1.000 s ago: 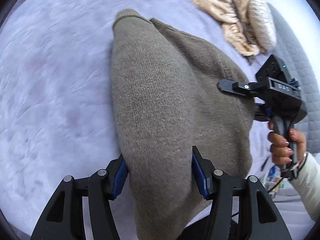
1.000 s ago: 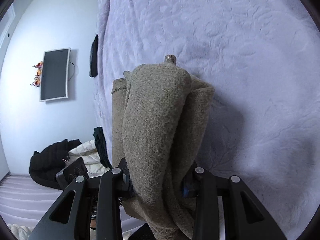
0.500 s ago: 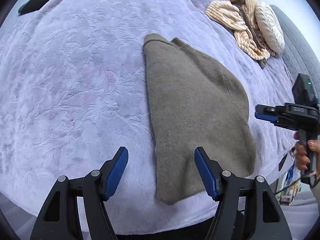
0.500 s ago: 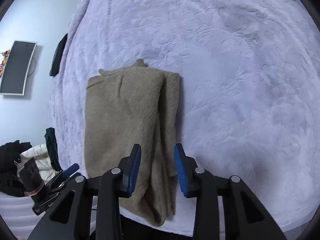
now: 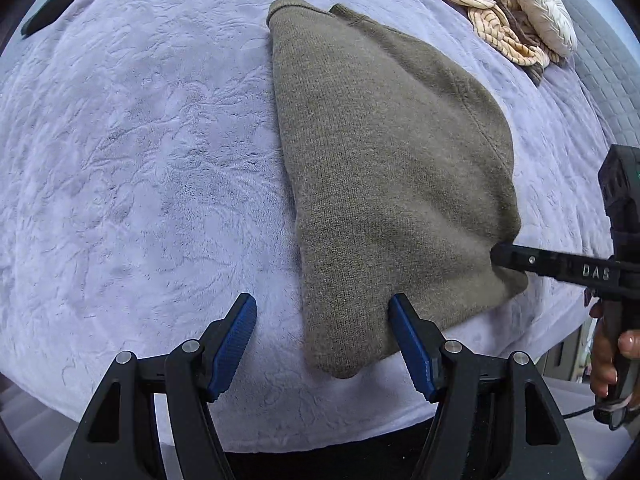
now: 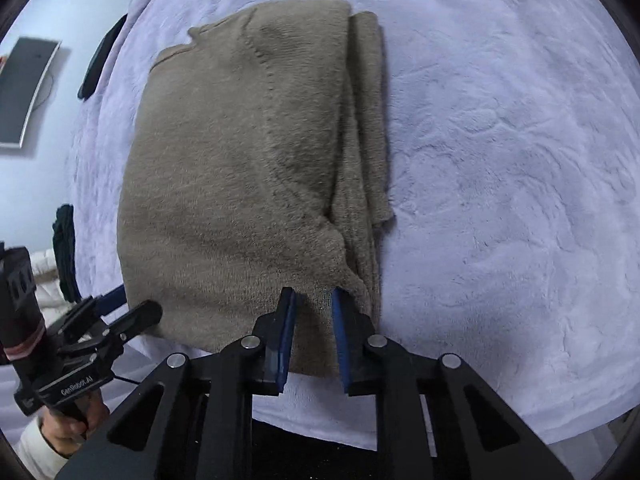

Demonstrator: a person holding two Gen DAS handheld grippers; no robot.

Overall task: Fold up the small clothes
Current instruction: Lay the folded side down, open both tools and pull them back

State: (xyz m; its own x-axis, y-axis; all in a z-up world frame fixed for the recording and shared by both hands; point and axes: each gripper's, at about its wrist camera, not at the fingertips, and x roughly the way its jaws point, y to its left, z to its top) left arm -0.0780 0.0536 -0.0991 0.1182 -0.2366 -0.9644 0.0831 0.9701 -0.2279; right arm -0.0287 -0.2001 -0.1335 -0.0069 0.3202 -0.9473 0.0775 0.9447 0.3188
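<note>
A folded olive-brown knit sweater (image 5: 384,152) lies flat on the lilac blanket (image 5: 140,160). My left gripper (image 5: 320,302) stands open over the sweater's near left corner, its right pad against the fabric and its left pad over bare blanket. In the right wrist view the sweater (image 6: 232,168) fills the middle, with its layered side edge on the right. My right gripper (image 6: 313,296) is at the sweater's near edge; its jaws are closing, with the knit between the narrow pads and puckered just above them. The left gripper (image 6: 132,316) shows at the sweater's lower left corner.
Cream striped clothes and a pale cushion (image 5: 536,4) lie at the blanket's far right corner. A dark flat object (image 6: 100,60) rests at the far left edge. A wall screen (image 6: 24,92) and dark clothes (image 6: 66,248) lie beyond the bed. A person's hand (image 5: 612,356) holds the right tool.
The sweater, lifted in both grippers a second ago, now lies flat on the blanket. The left jaws let go and stay wide. The right jaws let go, then narrowed on its near edge.
</note>
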